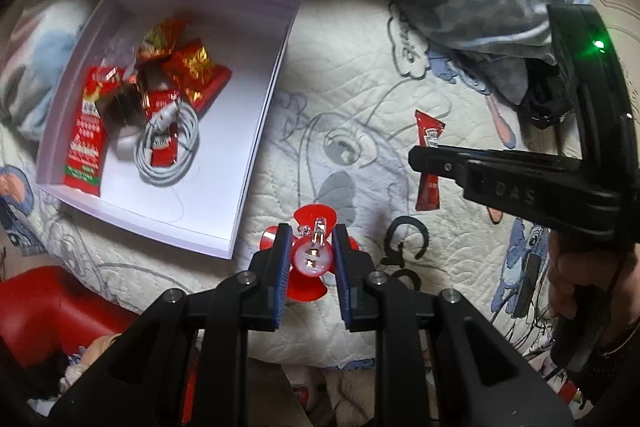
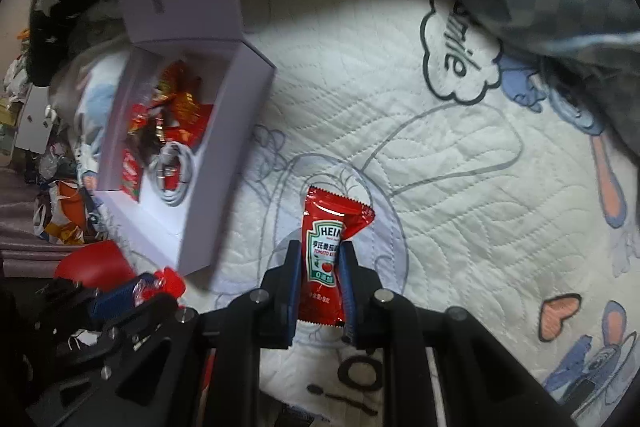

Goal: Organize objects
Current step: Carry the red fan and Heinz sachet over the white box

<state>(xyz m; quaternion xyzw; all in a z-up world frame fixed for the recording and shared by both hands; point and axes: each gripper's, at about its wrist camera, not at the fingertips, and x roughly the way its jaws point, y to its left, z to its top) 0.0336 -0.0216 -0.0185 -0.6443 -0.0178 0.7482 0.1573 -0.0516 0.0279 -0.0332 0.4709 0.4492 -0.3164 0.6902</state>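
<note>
Two wrist fisheyes, close above a quilted bedspread [image 1: 360, 131]
Each looks forward and down along its fingers; both share the open white box [image 1: 256, 131] [image 2: 224, 155].

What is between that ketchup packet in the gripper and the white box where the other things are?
Nothing visible. The right gripper holds the ketchup packet above bare quilt, and the white box lies open to its left, lid tipped back. The left gripper, holding a red flower-shaped toy, sits nearer, off that line.
</note>
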